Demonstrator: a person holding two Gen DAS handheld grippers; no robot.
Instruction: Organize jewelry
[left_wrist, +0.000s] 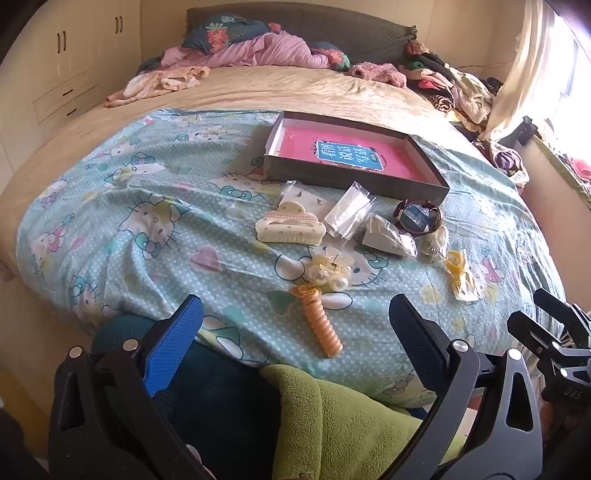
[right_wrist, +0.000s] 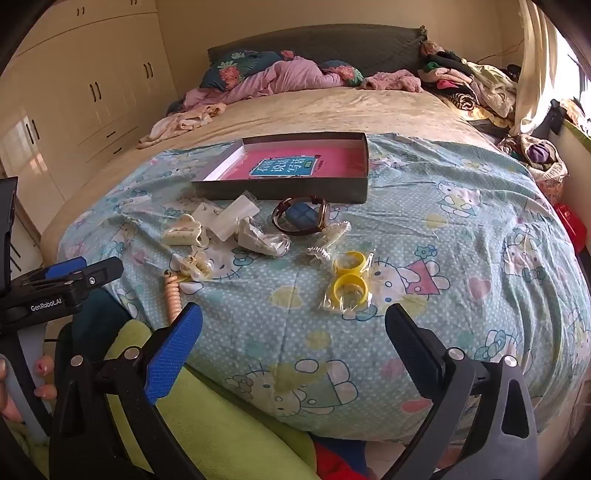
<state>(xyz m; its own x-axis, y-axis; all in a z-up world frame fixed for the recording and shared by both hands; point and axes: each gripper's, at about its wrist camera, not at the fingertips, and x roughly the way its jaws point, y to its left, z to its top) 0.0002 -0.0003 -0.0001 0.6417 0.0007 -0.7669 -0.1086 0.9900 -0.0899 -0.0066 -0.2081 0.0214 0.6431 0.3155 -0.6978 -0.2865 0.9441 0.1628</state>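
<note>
A shallow grey box (left_wrist: 354, 181) (right_wrist: 280, 192) with a pink book inside lies on the Hello Kitty sheet. In front of it lie a cream hair claw (left_wrist: 290, 227) (right_wrist: 183, 230), a clear packet (left_wrist: 349, 212) (right_wrist: 236, 216), a watch (left_wrist: 417, 218) (right_wrist: 301, 218), a flower clip (left_wrist: 328, 271) (right_wrist: 194, 266), an orange spiral hair tie (left_wrist: 321, 321) (right_wrist: 173, 299) and yellow rings in a bag (right_wrist: 349, 284) (left_wrist: 456, 264). My left gripper (left_wrist: 295, 332) is open and empty near the spiral tie. My right gripper (right_wrist: 293, 336) is open and empty below the rings.
The bed's far half holds pink bedding (left_wrist: 258, 51) and a clothes pile (left_wrist: 454, 85) at the right. Wardrobes (right_wrist: 92, 92) stand at the left. A green blanket (left_wrist: 351, 417) lies at the near bed edge. A red thing (right_wrist: 572, 221) sits at the right.
</note>
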